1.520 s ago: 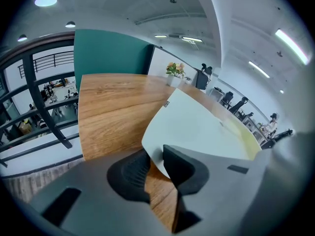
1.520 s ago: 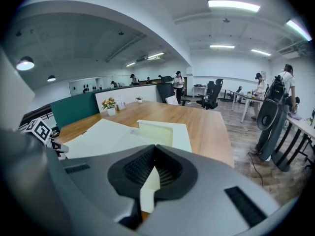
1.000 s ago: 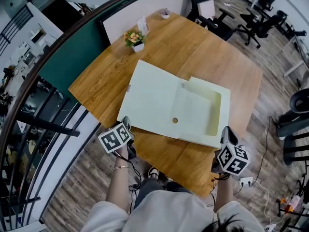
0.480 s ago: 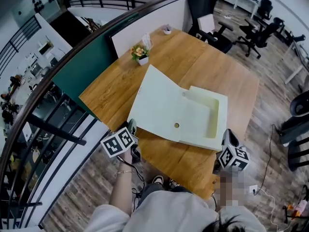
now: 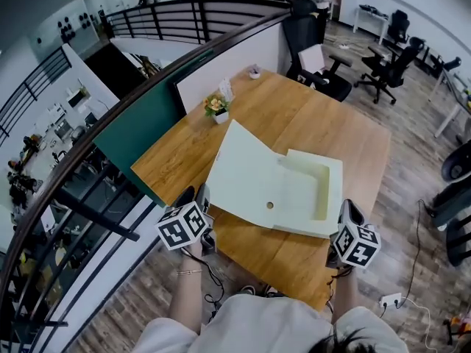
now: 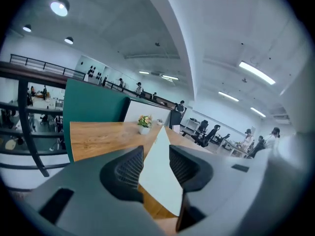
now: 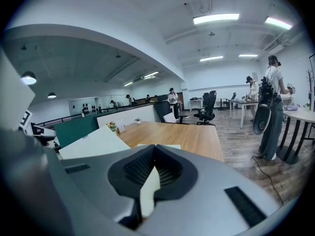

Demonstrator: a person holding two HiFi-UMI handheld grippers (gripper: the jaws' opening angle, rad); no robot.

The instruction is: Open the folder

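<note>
**A:** Upward the left gripper (image 6: 156, 152) has come since a second ago. Its jaws are partly apart yet pinch the corner of the cover (image 6: 158, 181), which now tilts up off the table (image 5: 294, 116).

**B:** And the right gripper (image 7: 154, 156)?

**A:** Nearly closed, clamped on the near right corner of the folder (image 5: 302, 190), which lies mid-table.

**B:** So it's opening?

**A:** Begun, I'd judge. Only the near-left corner is raised, and most of the swing remains.
</note>
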